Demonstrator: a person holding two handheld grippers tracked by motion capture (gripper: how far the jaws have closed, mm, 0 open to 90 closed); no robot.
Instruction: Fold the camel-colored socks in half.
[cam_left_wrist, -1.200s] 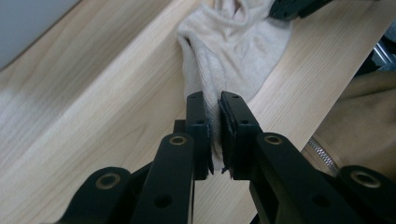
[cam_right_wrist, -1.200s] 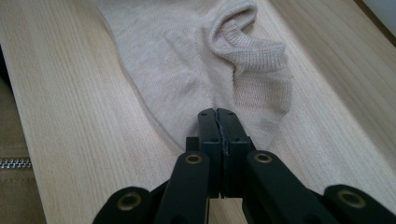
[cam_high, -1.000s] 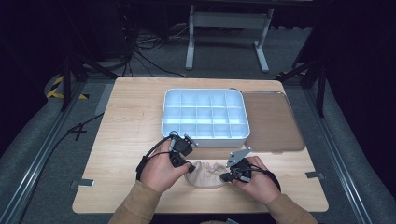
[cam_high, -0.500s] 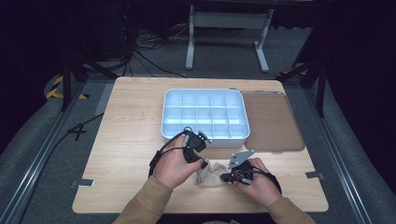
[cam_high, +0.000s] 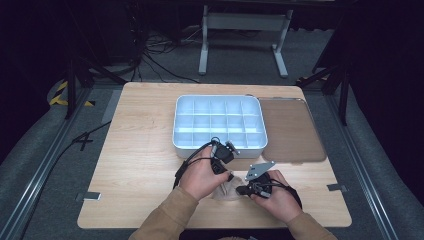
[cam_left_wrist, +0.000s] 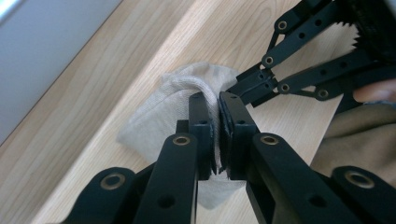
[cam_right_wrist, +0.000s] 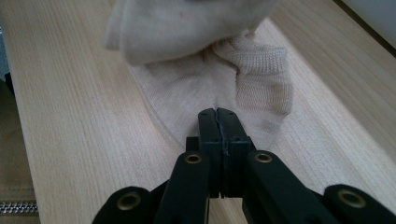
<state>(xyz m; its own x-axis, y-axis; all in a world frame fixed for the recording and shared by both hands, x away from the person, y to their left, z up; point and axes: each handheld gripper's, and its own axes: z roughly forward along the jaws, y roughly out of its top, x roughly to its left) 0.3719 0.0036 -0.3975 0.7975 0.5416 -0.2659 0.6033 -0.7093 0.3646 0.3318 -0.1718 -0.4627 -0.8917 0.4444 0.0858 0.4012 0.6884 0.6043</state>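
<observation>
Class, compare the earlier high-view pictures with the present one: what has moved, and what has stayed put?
The left gripper has moved right and toward the tray, lifting a fold of the beige sock it pinches. The right gripper stays shut on the sock's edge. The divided tray and the brown lid have not moved.

A pale wooden table (cam_high: 140, 150) stands on grey carpet (cam_high: 45, 165) in a dark room, with cables (cam_high: 155, 60) trailing behind.

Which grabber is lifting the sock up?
The left hand-held gripper. Its jaws pinch a raised fold of the beige sock, while the right hand-held gripper clamps the sock's edge flat against the table.
</observation>
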